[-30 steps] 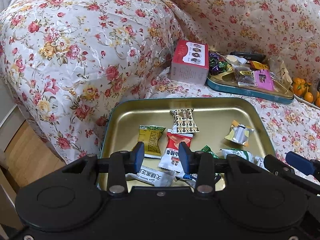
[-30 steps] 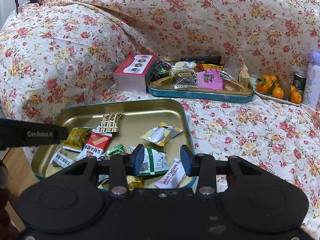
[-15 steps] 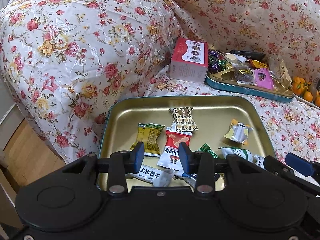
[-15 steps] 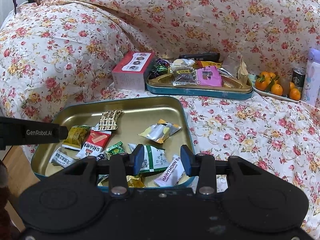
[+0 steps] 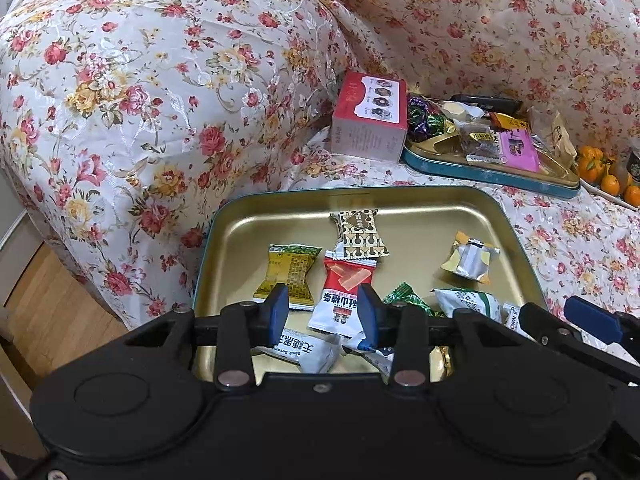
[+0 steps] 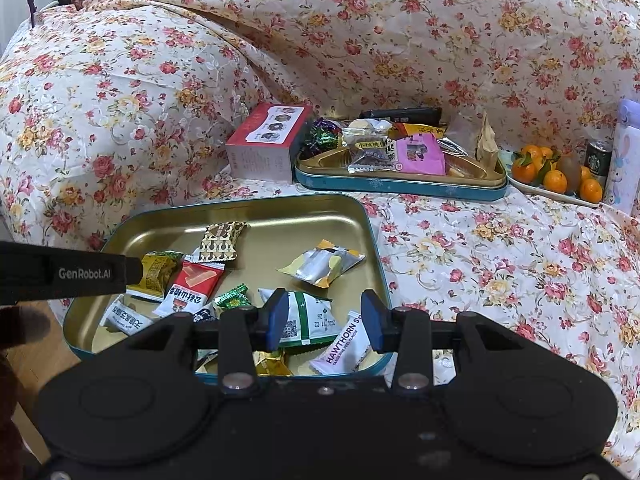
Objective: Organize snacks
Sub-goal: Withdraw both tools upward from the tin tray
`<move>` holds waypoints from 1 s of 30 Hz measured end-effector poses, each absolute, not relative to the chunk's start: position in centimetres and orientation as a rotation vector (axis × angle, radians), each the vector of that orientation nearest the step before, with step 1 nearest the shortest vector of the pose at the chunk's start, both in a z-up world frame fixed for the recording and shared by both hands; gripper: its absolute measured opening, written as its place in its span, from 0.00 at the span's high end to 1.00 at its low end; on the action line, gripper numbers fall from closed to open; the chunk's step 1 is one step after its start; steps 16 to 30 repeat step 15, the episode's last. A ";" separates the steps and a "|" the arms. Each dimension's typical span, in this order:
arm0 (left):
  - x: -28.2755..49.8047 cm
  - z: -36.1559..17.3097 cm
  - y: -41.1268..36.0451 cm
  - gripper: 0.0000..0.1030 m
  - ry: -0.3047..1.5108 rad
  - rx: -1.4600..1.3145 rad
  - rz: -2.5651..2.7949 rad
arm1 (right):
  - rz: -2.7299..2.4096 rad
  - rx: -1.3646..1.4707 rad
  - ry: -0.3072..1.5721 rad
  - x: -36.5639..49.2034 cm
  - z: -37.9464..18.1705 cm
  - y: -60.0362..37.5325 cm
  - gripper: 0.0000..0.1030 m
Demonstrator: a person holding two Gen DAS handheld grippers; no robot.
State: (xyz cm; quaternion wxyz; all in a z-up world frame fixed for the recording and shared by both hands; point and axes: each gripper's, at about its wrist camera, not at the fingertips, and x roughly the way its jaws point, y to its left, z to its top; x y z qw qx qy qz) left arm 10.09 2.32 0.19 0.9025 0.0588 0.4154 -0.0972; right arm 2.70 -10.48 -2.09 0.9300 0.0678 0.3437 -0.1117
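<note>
A gold tin tray (image 5: pixel 408 200) (image 6: pixel 280 210) lies on the floral sofa seat and holds several wrapped snacks. My left gripper (image 5: pixel 323 314) is open and empty, above the tray's near edge over a red-and-white packet (image 5: pixel 344 292); a yellow packet (image 5: pixel 290 272) lies to its left. My right gripper (image 6: pixel 325 322) is open and empty, above the tray's near right corner over a green-and-white packet (image 6: pixel 308 316) and a white hawthorn packet (image 6: pixel 344 346). A silver-and-yellow packet (image 6: pixel 324 266) lies further in.
A second teal tin (image 6: pixel 400 184) (image 5: pixel 488 170) at the back holds more snacks. A red box (image 6: pixel 268 144) (image 5: pixel 370 118) stands left of it. A plate of oranges (image 6: pixel 552 176), a can and a bottle sit far right. The sofa arm rises left.
Both grippers have drawn slightly nearer to the tray. Jaws stay open and no snack has moved.
</note>
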 end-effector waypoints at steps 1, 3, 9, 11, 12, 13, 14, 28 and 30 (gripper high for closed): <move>10.1 0.2 2.3 0.53 0.858 0.122 -0.200 | -0.228 0.139 0.704 2.7 -2.1 -10.5 0.60; 10.1 0.2 2.4 0.53 0.859 0.121 -0.197 | -0.229 0.138 0.704 2.7 -2.1 -10.5 0.60; 10.2 0.1 2.5 0.53 0.863 0.117 -0.192 | -0.230 0.139 0.703 2.7 -2.1 -10.4 0.60; 10.2 0.1 2.5 0.53 0.866 0.116 -0.191 | -0.229 0.139 0.705 2.7 -2.1 -10.4 0.60; 10.2 0.1 2.4 0.53 0.866 0.117 -0.189 | -0.229 0.139 0.705 2.7 -2.1 -10.4 0.60; 10.2 0.1 2.4 0.53 0.865 0.120 -0.187 | -0.228 0.138 0.705 2.7 -2.1 -10.4 0.60; 10.2 0.1 2.4 0.53 0.863 0.122 -0.186 | -0.226 0.138 0.706 2.7 -2.1 -10.4 0.60; 10.2 0.0 2.4 0.53 0.863 0.124 -0.185 | -0.226 0.138 0.706 2.7 -2.1 -10.4 0.60; 10.2 0.0 2.4 0.53 0.863 0.124 -0.185 | -0.226 0.138 0.706 2.7 -2.1 -10.4 0.60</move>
